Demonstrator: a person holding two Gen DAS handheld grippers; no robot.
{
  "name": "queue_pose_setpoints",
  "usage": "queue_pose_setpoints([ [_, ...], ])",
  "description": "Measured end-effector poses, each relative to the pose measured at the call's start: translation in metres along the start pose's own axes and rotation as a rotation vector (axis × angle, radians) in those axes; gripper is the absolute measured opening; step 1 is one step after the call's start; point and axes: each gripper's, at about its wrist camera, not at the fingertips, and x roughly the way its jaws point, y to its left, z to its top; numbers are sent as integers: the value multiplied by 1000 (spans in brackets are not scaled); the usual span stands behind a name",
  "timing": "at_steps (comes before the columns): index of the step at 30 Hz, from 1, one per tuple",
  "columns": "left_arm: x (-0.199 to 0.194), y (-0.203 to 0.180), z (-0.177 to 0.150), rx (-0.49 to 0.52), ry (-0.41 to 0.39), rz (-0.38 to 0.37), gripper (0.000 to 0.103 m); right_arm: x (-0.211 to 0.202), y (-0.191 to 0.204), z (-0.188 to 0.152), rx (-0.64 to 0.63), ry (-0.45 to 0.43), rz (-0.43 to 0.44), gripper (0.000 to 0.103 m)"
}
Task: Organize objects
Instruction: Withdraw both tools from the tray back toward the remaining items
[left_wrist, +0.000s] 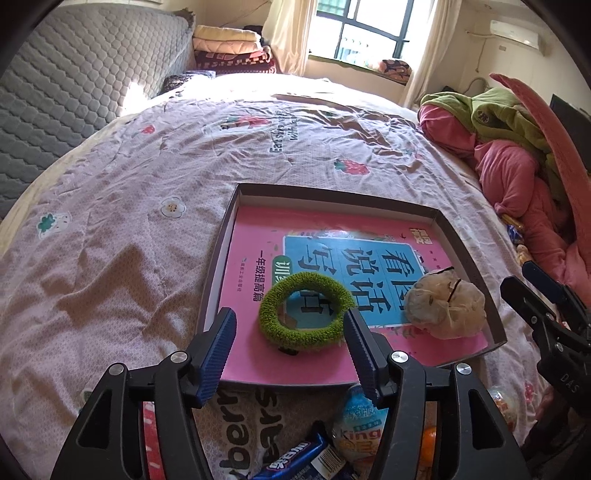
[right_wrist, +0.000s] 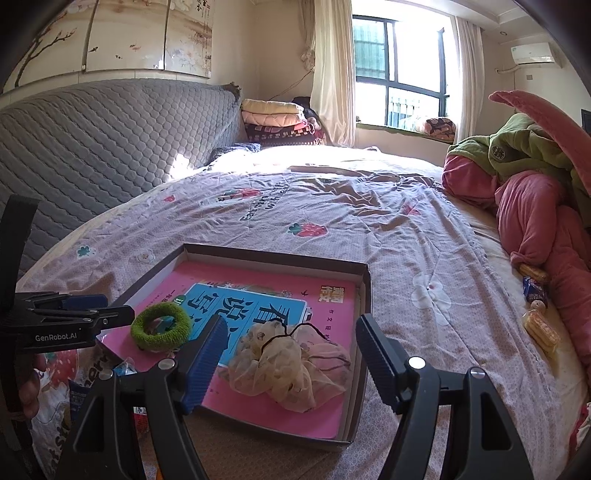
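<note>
snack packets (left_wrist: 295, 458) are being seen nearest the lens in the left wrist view, lying on the bed (left_wrist: 122, 236) just below the left gripper (left_wrist: 291, 325). its jaws are being held wide, with nothing pressed between them; the green hair ring (left_wrist: 306, 314) is lying flat on the pink book (left_wrist: 258, 236) just beyond the blue pads, apart from both. the book is lying inside a shallow box (left_wrist: 447, 225) on the bedspread. a cream gauze scrunchie (left_wrist: 447, 306) is resting on the book to the right of the ring, near the box's right wall. in the right wrist view, the right gripper (right_wrist: 291, 343) is being held wide as well, gripping nothing, with the scrunchie lying between and beyond its jaws. pink and green bedding (right_wrist: 524, 192) is being piled at the bed's right edge.
</note>
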Motion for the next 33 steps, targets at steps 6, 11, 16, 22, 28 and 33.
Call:
queue_pose_setpoints([
  [6,-20,-2,-4,0,-21,25,62,-8,1,3,-4,-16,13,72],
  [11,-35,-3,-12,-7,-26,44,62,-17,0,5,4,-33,33,72],
  [16,-47,-3,-19,-12,-29,62,62,-25,3,6,-3,-45,49,72],
  [22,-57,-2,-25,-14,-33,80,62,-32,7,5,-16,-57,61,75],
  [28,-59,1,-35,-20,-12,95,62,-34,15,2,-34,-54,79,75],
  [33,-60,2,-41,-19,0,103,63,-36,22,-1,-58,-52,88,75],
])
